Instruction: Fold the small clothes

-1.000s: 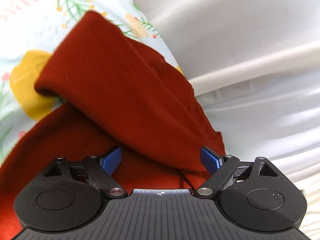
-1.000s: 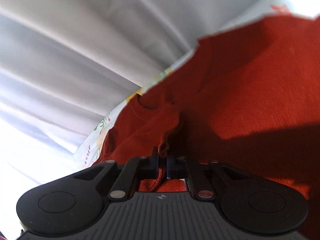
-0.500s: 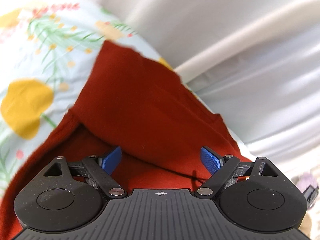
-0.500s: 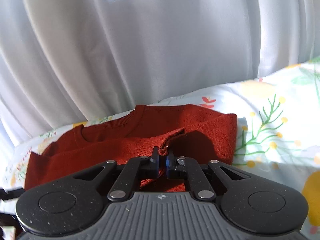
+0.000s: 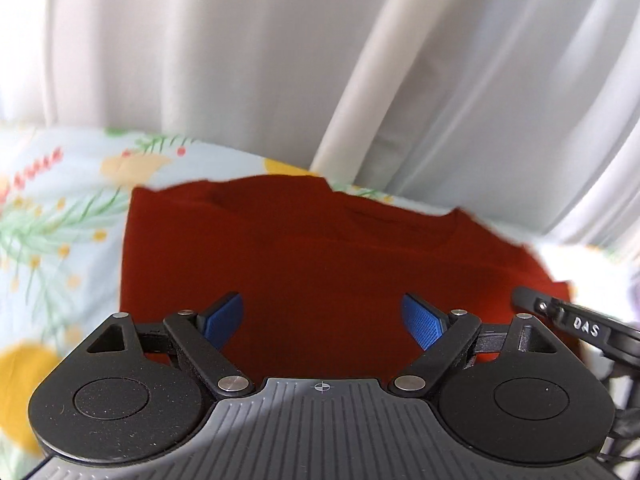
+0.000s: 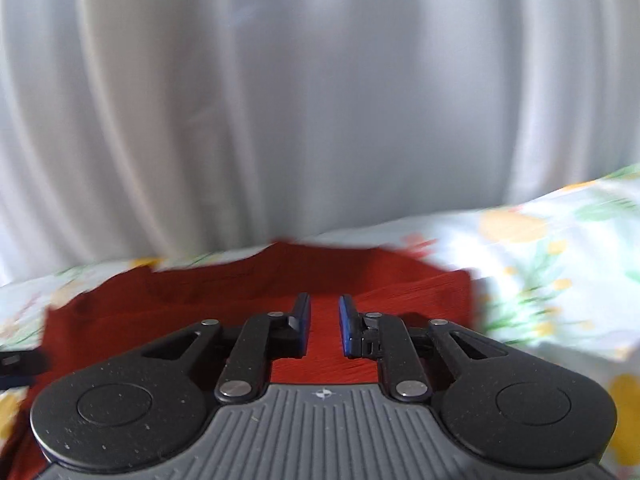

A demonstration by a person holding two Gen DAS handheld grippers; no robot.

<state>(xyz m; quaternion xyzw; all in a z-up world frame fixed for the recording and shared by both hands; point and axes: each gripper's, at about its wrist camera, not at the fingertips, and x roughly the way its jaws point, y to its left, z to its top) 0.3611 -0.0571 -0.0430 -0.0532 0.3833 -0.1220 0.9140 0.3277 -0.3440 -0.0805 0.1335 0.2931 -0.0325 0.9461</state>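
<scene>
Left gripper (image 5: 322, 318) jaws wide, right gripper (image 6: 324, 330) jaws slightly apart; both empty. Soft red knit sweater (image 5: 320, 260) fold may flop open; nothing holds it down.

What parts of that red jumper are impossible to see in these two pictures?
- Left view: the jumper's near edge, behind the left hand-held gripper.
- Right view: its near and left parts, behind the right hand-held gripper; far edge blurred.
- Sleeves: indistinguishable in either view.
</scene>
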